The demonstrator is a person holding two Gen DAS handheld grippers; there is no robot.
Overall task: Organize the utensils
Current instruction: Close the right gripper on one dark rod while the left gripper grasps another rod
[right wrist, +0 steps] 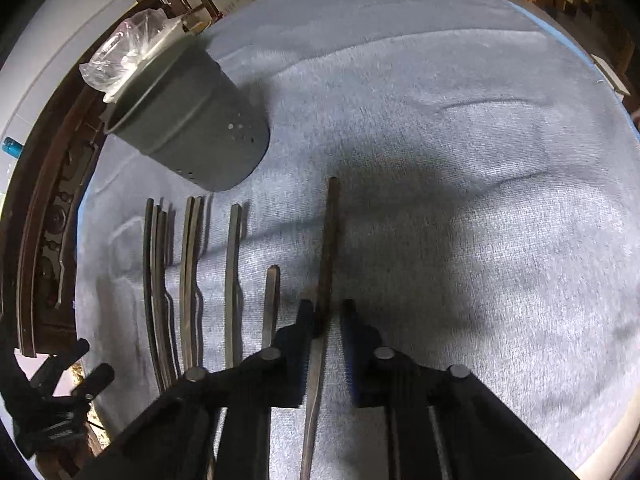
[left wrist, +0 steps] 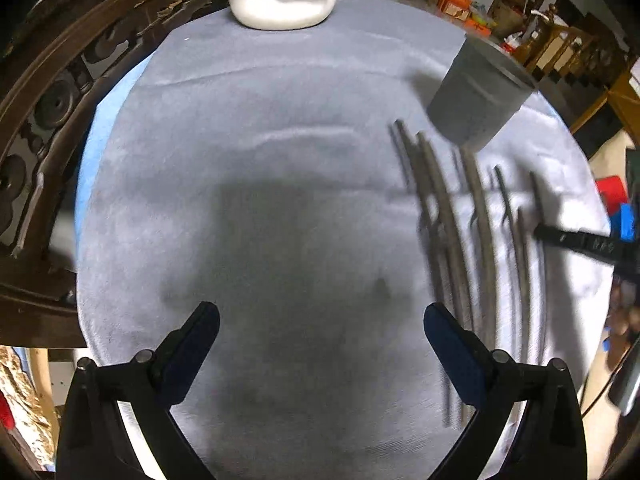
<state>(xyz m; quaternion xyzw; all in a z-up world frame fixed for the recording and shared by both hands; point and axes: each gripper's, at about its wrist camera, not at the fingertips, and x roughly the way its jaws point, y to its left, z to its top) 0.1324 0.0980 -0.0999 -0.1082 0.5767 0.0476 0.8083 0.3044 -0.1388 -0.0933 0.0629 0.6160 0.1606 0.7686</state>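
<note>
Several dark metal utensils [right wrist: 188, 276] lie side by side on a grey towel [right wrist: 460, 160], handles pointing at a grey perforated holder cup [right wrist: 188, 124] standing behind them. My right gripper [right wrist: 327, 308] is nearly shut around one utensil [right wrist: 330, 240], which lies between its fingers; I cannot tell whether the pads pinch it. In the left wrist view the utensils [left wrist: 460, 240] and cup [left wrist: 476, 92] are at the right. My left gripper [left wrist: 320, 320] is open and empty over bare towel, left of the utensils. A right gripper finger [left wrist: 576, 242] shows at the right edge.
A white basin [left wrist: 284, 0] with clear plastic stands at the towel's far edge. A carved dark wooden chair back [left wrist: 48, 128] curves along the left side. The left gripper [right wrist: 60, 392] shows at the lower left of the right wrist view. Room clutter lies beyond.
</note>
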